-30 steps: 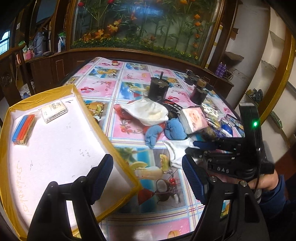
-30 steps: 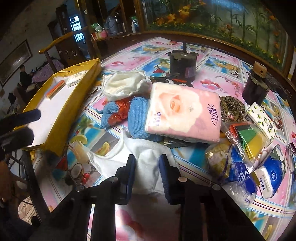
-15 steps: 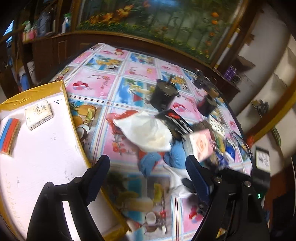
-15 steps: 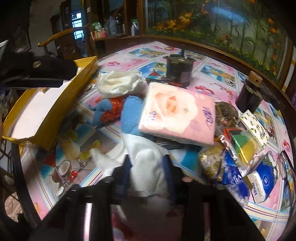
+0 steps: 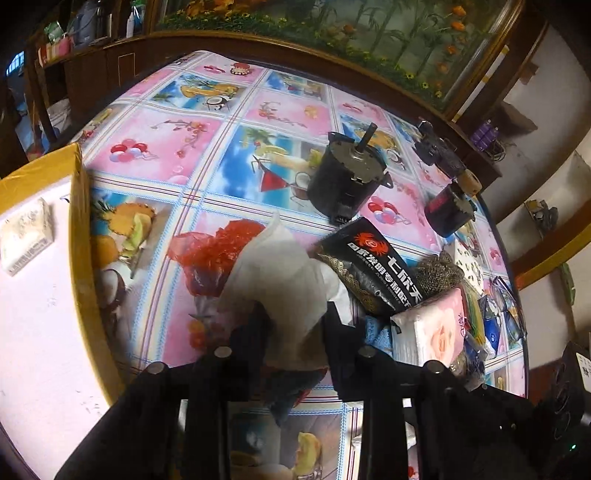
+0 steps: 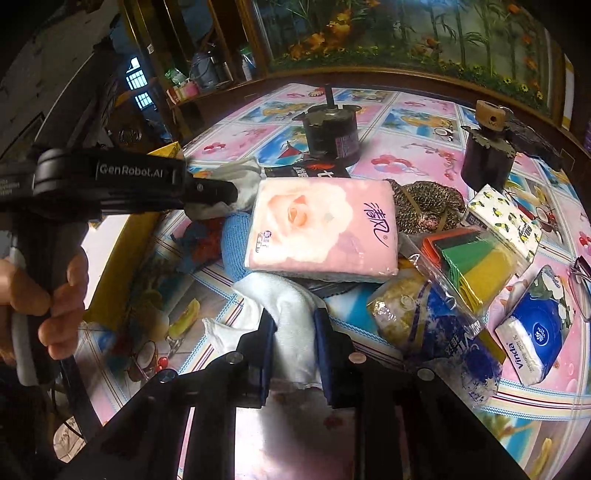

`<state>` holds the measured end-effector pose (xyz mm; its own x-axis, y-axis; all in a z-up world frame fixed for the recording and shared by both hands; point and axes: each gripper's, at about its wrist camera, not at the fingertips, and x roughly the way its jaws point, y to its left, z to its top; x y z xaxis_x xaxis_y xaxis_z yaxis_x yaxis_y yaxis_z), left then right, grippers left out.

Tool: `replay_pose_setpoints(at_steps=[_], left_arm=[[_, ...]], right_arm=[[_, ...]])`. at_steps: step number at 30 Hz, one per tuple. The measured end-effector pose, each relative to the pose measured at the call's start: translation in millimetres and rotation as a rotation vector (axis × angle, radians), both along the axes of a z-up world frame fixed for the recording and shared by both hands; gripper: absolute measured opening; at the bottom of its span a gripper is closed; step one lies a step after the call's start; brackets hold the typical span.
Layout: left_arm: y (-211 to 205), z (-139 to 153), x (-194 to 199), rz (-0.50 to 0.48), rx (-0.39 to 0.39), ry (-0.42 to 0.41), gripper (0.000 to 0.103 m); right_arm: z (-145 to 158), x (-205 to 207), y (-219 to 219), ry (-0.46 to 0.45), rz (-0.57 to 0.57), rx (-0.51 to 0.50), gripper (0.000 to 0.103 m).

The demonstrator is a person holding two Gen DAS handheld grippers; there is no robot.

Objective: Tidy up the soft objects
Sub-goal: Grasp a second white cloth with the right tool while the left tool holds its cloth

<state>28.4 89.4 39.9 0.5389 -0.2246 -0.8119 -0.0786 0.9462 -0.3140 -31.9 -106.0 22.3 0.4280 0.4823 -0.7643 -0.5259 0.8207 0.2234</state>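
Surface: round table under a glossy tablecloth (image 5: 207, 155), pink and blue squares printed w/ fruit, drinks, balloons. Dark wood rim. Behind it a wood cabinet run w/ a long glass-fronted flower display (image 6: 406, 33) across the back wall; bottles and jars on a side shelf at left. Room dim, reflections on the cloth.

Left gripper (image 5: 295, 325): jaws have just been closing and now pinch a cream-white cloth (image 5: 280, 273), which rises in a peak from the pile over a red plastic bag (image 5: 218, 247). Seen from the right wrist, its tips sit in that cloth, a hand (image 6: 48, 291) on the grip.

Right gripper (image 6: 293, 350): jaws have just been closing; narrow, clamped on a white towel (image 6: 291, 314) lying at the near table edge, just below a pink tissue pack (image 6: 321, 225).

Yellow-rimmed white tray (image 5: 79, 229) at table's left edge, small white box (image 5: 26, 236) inside.

Misc. on cloth: two black cylindrical motors (image 5: 343, 184) (image 6: 484, 162), black printed packet (image 5: 369, 262), blue knit item (image 6: 232, 240), coloured sheets in a clear bag (image 6: 469, 266), blue Vinda tissue pack (image 6: 532, 332).
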Motion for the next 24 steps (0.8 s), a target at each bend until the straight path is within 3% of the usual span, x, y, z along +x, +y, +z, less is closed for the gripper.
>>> replay_pose_setpoints(at_steps=[2, 8, 12, 24], left_arm=[[1, 5, -9, -0.002, -0.012, -0.034, 0.020], [-1, 33, -57, -0.052, 0.012, -0.143, 0.020], [-4, 36, -90, -0.082, 0.025, -0.187, 0.020], [-19, 4, -125, -0.132, 0.057, -0.162, 0.020]], right_arm=[[2, -1, 0, -0.005, 0.002, 0.006, 0.023], [6, -6, 1, -0.009, 0.028, 0.031, 0.023], [13, -15, 6, -0.040, 0.081, 0.065, 0.023], [9, -10, 6, -0.038, 0.069, 0.043, 0.023]])
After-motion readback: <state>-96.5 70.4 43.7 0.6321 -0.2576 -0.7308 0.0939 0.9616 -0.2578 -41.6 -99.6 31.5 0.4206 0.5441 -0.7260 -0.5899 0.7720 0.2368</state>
